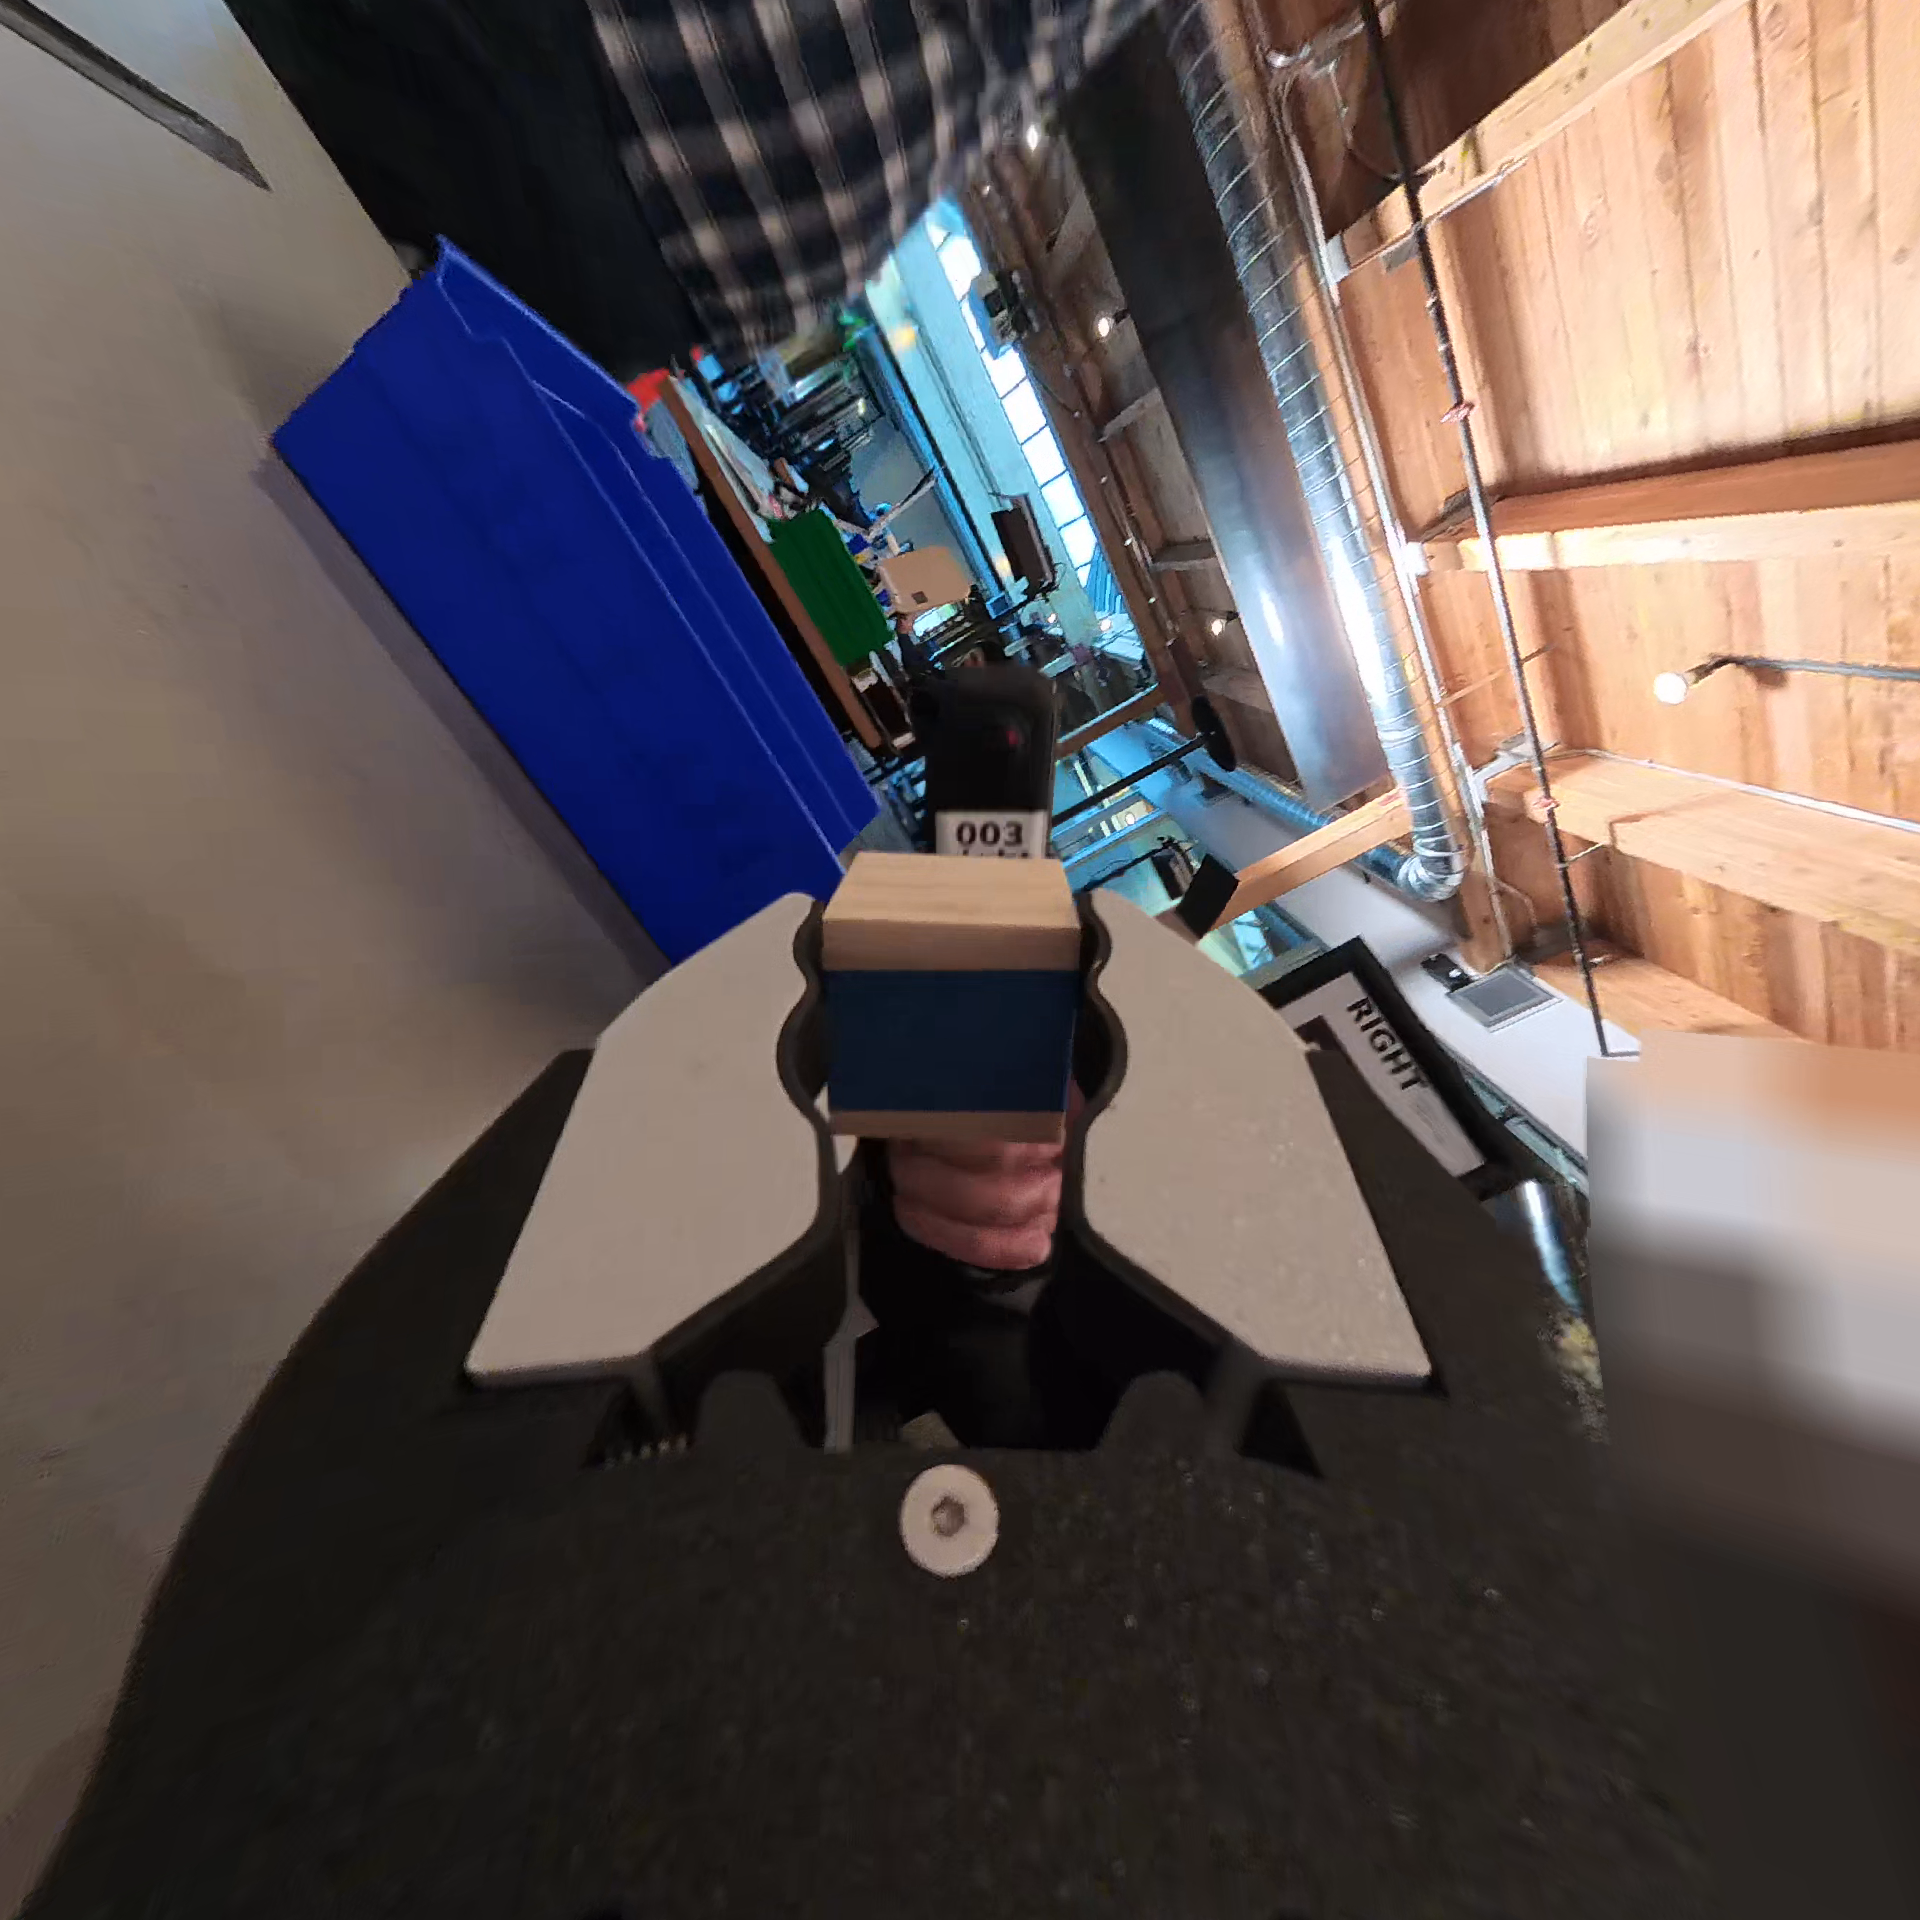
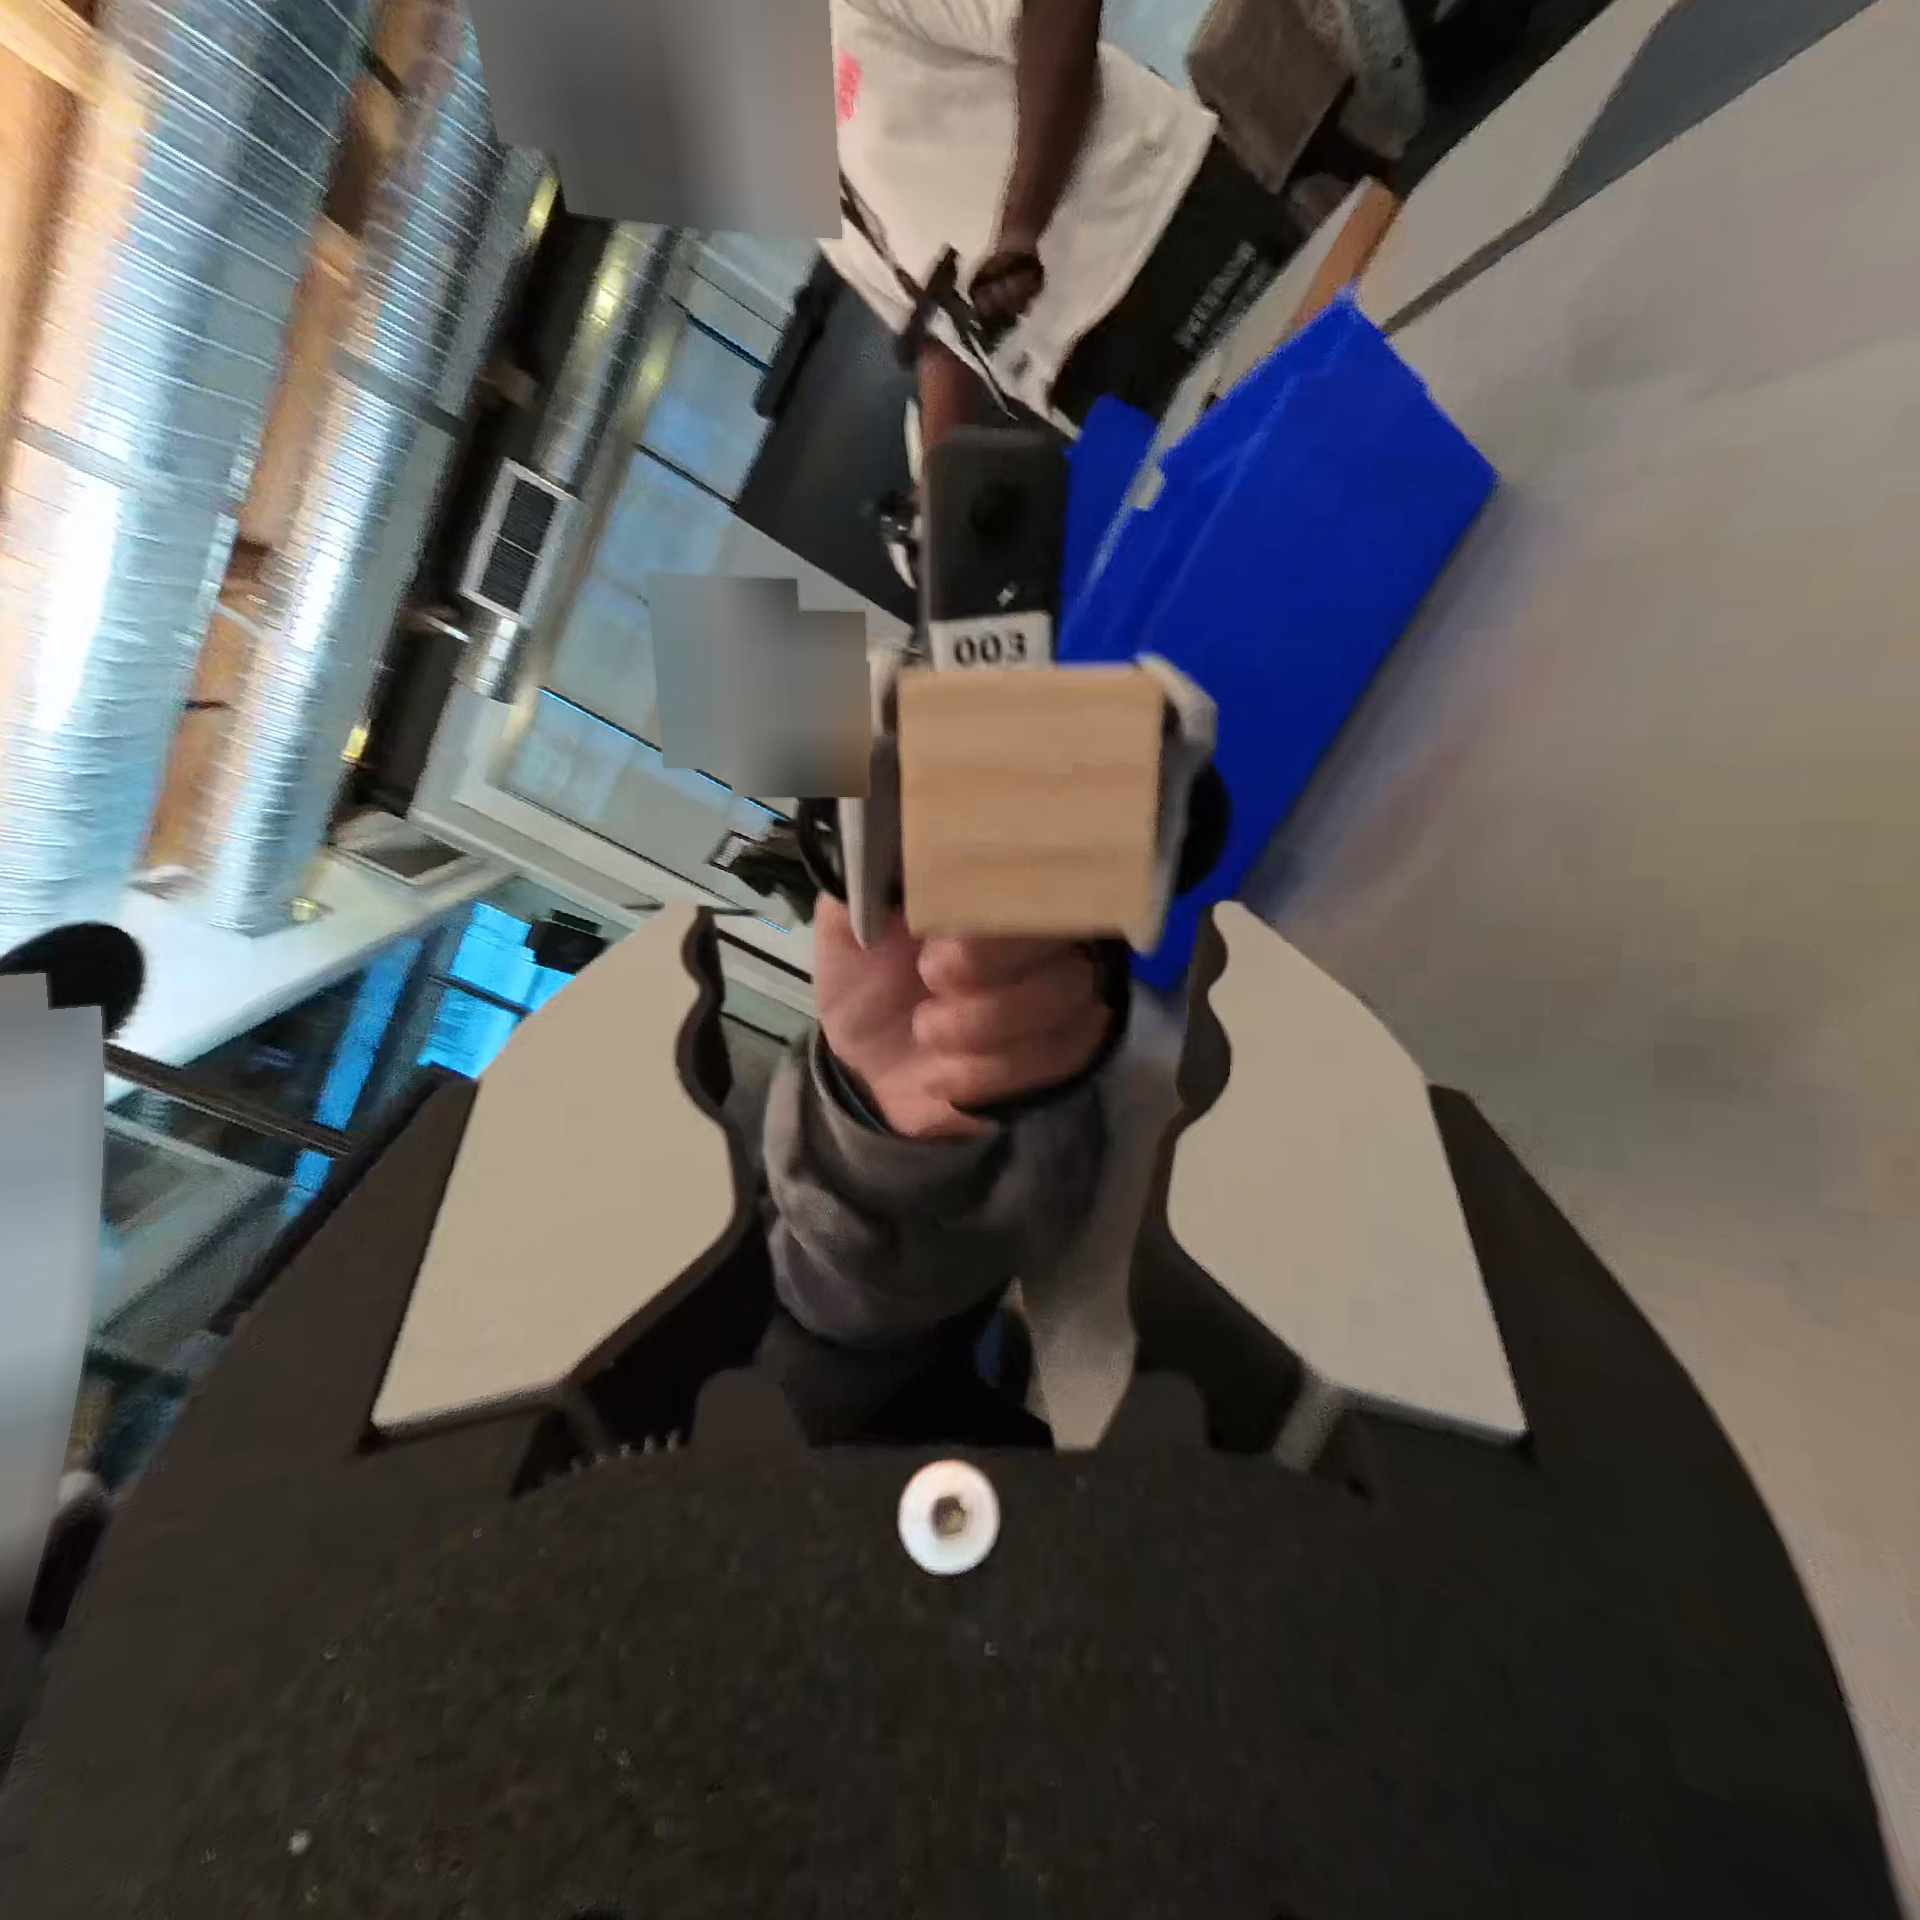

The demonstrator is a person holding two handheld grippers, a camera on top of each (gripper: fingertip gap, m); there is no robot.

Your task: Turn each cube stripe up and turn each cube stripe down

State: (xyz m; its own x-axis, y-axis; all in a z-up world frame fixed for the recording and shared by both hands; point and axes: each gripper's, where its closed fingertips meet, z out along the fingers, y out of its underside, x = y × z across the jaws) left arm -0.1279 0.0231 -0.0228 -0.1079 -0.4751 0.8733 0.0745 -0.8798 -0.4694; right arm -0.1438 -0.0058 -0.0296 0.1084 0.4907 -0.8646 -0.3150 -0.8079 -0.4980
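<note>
My left gripper (image 1: 951,1008) is shut on a wooden cube (image 1: 951,1029) and holds it in the air. The cube's blue stripe faces the left wrist camera, with bare wood above and below it. In the right wrist view the same cube (image 2: 1029,810) shows a plain wooden face, clamped between the left gripper's pale fingers (image 2: 868,842). My right gripper (image 2: 956,987) is open and empty, with its fingertips just short of the cube. The two grippers face each other, and both views are rolled sideways. A hand (image 2: 935,1039) grips the left gripper's handle behind the cube.
A blue plastic bin (image 1: 561,623) stands on the pale table (image 1: 156,779), and both also show in the right wrist view, the bin (image 2: 1278,582) on the table (image 2: 1662,779). A person in a white shirt (image 2: 966,156) stands behind. The right gripper's black camera body (image 1: 987,758) shows beyond the cube.
</note>
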